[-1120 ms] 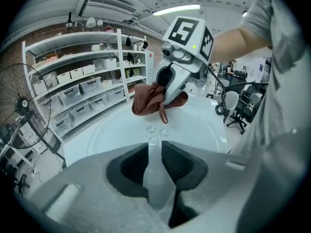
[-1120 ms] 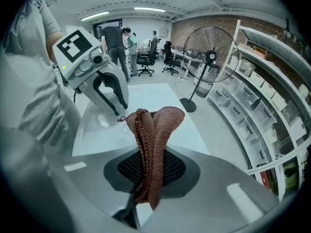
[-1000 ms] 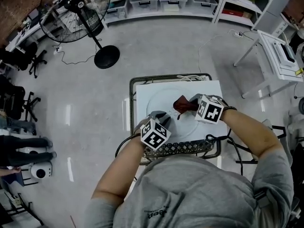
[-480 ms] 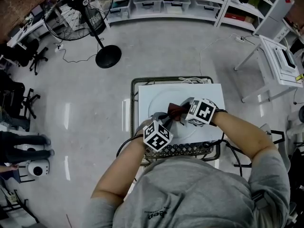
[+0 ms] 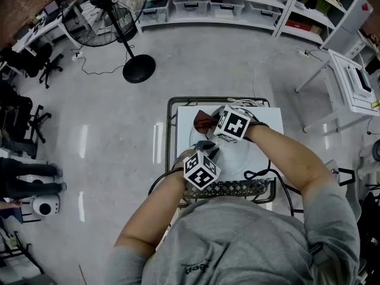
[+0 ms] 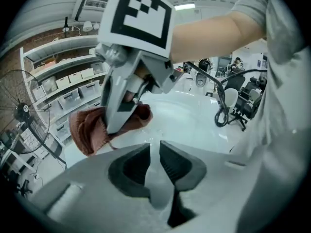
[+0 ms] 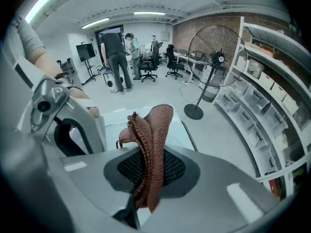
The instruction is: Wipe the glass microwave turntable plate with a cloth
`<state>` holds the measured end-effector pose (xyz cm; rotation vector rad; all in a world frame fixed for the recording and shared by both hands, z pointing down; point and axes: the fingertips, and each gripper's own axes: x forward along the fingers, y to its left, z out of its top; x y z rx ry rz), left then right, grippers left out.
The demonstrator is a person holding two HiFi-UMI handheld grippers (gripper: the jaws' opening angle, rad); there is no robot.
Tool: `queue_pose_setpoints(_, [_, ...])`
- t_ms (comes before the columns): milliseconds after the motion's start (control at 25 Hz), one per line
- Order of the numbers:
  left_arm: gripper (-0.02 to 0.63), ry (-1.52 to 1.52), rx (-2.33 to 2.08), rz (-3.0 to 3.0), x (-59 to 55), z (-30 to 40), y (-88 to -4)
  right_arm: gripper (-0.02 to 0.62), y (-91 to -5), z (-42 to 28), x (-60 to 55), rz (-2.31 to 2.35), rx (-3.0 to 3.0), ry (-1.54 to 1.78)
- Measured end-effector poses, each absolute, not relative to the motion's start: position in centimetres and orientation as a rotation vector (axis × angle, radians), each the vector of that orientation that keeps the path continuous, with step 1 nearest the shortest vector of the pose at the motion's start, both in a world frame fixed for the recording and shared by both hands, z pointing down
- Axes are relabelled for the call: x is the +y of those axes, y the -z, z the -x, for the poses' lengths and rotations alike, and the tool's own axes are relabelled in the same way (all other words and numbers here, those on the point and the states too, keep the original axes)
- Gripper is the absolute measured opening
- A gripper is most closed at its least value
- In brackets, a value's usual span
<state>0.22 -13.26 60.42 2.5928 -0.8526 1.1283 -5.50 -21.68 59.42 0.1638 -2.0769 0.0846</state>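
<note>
At the worktop's (image 5: 183, 141) near edge the left gripper (image 6: 155, 149) points down at the near left rim of the glass plate (image 5: 234, 156). Its dark, ridged jaws have just been closing and now stand a narrow slit apart. Nothing is clamped between them; only the pale, glossy surface shows through the slit. The plate is a clear, round disc lying flat on the smooth white worktop, which sits on a wire cart (image 5: 228, 186) with a latticed metal edge. Toward the far left corner, the right gripper (image 7: 150, 169) has its mesh-textured pads pinched tight on the cloth (image 7: 155, 125). The cloth is rust-brown, coarsely knitted and folded into a thick, upright wad, and its free end hangs over the plate's far left rim.
</note>
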Motion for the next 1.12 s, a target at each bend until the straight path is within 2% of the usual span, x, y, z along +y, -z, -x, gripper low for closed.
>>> queue_pose_setpoints(200, [0.064,-1.129,-0.878,-2.592,-13.4,-0.2,-60.3,0.064,-59.5,5.7,-23.3,-0.183,-2.048,-0.042])
queue_pose_setpoints(600, [0.064,-1.087,-1.064,-2.446,-13.4,-0.2,-60.3,0.064,-58.9,-1.0,-25.1,-0.321,-1.989,-0.074])
queue_pose_setpoints(1120, [0.069,-0.982,-1.231,-2.245,-13.6,-0.2,-60.4,0.064,-59.3,-6.7,-17.1,-0.247,-1.971,-0.066])
